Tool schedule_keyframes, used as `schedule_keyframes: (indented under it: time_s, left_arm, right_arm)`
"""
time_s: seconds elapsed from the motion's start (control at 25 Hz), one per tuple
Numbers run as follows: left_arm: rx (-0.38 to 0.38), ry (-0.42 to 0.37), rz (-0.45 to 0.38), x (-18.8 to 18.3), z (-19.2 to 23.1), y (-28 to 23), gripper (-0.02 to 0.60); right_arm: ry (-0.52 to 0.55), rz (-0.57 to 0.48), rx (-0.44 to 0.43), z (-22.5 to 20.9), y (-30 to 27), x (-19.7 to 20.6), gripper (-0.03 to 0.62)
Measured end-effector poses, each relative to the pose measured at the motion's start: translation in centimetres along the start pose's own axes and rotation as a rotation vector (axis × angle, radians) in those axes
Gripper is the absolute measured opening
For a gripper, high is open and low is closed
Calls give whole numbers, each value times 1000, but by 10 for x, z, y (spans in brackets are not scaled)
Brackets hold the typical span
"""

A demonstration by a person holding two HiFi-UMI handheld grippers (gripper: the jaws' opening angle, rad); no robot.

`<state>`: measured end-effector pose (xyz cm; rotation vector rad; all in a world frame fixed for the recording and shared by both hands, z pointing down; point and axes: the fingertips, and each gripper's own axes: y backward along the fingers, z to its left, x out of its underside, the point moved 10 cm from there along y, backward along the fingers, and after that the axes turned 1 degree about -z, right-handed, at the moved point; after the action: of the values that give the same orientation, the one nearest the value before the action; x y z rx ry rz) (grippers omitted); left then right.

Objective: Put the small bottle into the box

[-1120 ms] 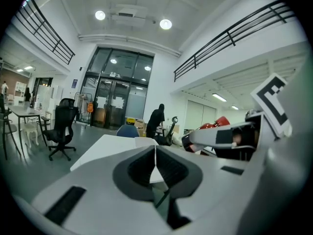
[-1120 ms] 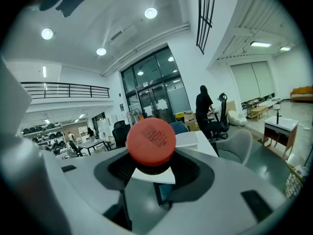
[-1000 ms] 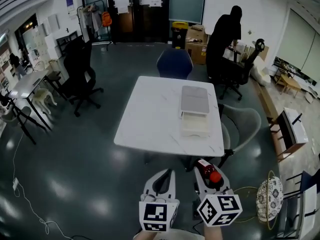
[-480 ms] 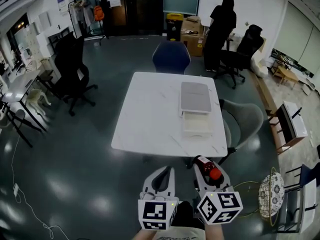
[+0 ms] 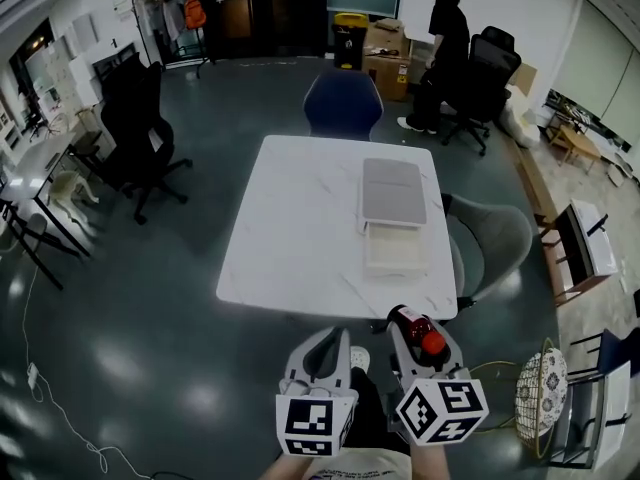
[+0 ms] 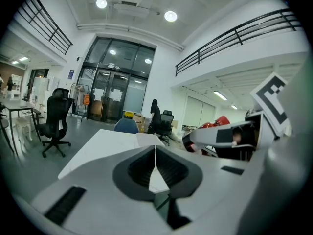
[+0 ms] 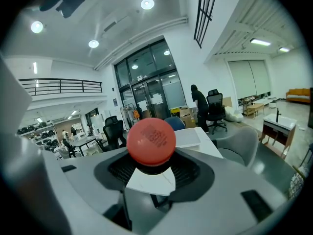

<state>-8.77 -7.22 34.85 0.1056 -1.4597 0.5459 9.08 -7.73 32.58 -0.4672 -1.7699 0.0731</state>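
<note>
My right gripper (image 5: 417,339) is shut on a small dark bottle with a red cap (image 5: 422,336), held just short of the white table's near edge. In the right gripper view the red cap (image 7: 151,141) fills the space between the jaws. The open white box (image 5: 392,249) lies on the table's right side, its grey lid (image 5: 392,190) laid flat behind it. My left gripper (image 5: 322,350) hangs beside the right one, jaws shut and empty (image 6: 155,156).
The white table (image 5: 300,228) stands ahead, with a blue chair (image 5: 343,104) at its far end and a grey chair (image 5: 495,243) on its right. Black office chairs (image 5: 140,133) stand left. A person (image 5: 446,43) stands far back by cardboard boxes. A wire basket (image 5: 541,394) sits at lower right.
The table has come nearer in the head view as I moved forward. Both grippers keep their pose, the bottle still held. The person at the back has shifted.
</note>
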Motion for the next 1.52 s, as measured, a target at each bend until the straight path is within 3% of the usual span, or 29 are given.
schedule_keyframes:
  time_s: [0.32,0.68,1.12,1.52]
  left_arm:
    - [-22,-6,3,-15,13,-52,20]
    - [-51,-13,18,-30,9,-137,20]
    - [-82,-9,82,-47,18,-209,20]
    - [-70,-2,151,-45,20,-260,20]
  right_arm:
    - [-4,14,-16,-23,-53,-18,225]
    - [-11,51,-46,-78,-124,-40,225]
    - [-23,138,-66,-120,-197,-57,225]
    - [-40,240,-61,-151,-240,-48,225]
